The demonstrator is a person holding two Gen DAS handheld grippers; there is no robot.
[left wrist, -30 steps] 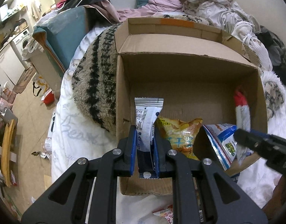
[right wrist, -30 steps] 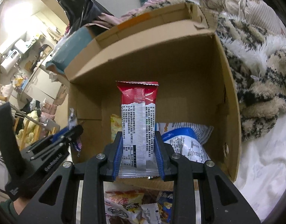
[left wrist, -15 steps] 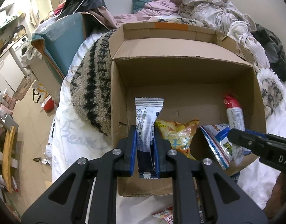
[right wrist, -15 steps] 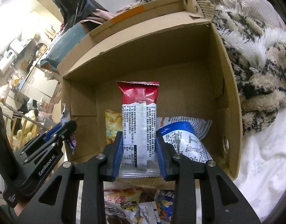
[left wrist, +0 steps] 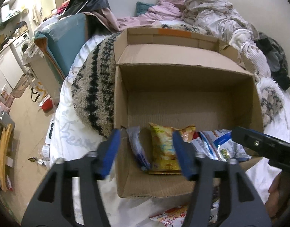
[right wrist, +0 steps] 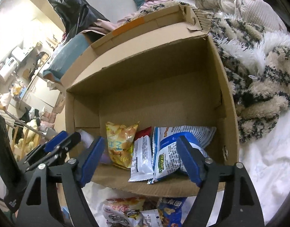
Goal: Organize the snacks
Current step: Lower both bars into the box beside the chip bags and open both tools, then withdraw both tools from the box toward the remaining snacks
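Note:
An open cardboard box (left wrist: 182, 98) (right wrist: 163, 87) lies on the bed. Inside, near its front wall, lie a white-and-blue snack bar (left wrist: 138, 149), a yellow chip bag (left wrist: 163, 149) (right wrist: 121, 145), a red-and-white snack bar (right wrist: 142, 157) and a blue-and-white bag (left wrist: 218, 147) (right wrist: 173, 151). My left gripper (left wrist: 146, 155) is open and empty over the box's front left. My right gripper (right wrist: 143, 160) is open and empty over the box's front; it shows from the side in the left wrist view (left wrist: 262, 145).
More snack packets (right wrist: 143, 213) (left wrist: 169, 215) lie on the white sheet in front of the box. A striped fluffy blanket (left wrist: 94, 94) (right wrist: 258, 87) flanks the box. Piled clothes (left wrist: 201, 13) lie behind it. The bed edge and floor (left wrist: 27, 124) are at left.
Both grippers opened and let go of their snack bars, which now lie in the box: the white-and-blue bar at left, the red-and-white bar between the yellow and blue bags.

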